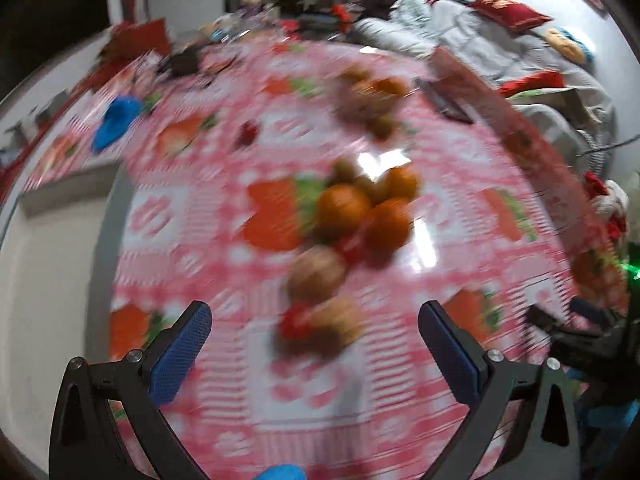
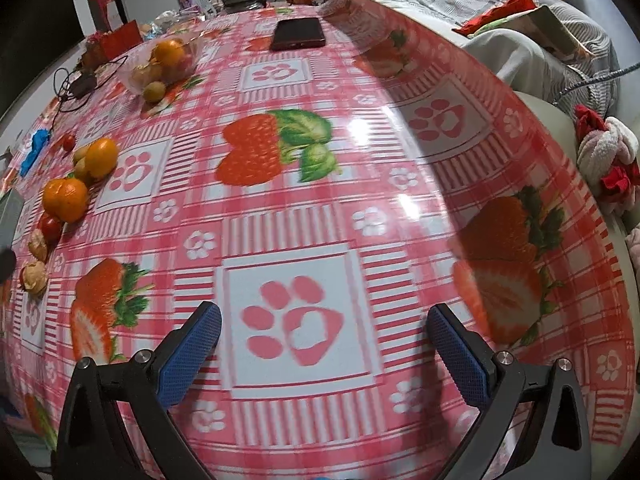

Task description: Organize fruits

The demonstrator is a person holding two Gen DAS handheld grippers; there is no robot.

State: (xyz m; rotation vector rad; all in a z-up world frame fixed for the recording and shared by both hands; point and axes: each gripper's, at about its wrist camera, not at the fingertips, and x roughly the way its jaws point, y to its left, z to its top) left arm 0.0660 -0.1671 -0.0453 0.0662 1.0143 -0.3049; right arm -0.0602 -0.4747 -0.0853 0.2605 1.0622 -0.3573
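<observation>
Pink strawberry-print tablecloth [image 2: 320, 160], cluttered couch behind.
Loose fruit pile [image 1: 360, 208] trails lengthwise toward the bowl [image 2: 168, 64]; left gripper [image 1: 315, 336] and right gripper [image 2: 324, 340] both gape wide, holding nothing.

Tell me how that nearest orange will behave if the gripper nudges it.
The orange looks round and sits loose on the glossy tablecloth, so it would probably roll. A tomato touches it and would likely get bumped. Its dimpled skin looks firm, so the open left gripper should probably hold it without slipping.

bare cloth [image 2: 320, 240] ahead, fruit cluster [image 2: 72, 192] left
</observation>
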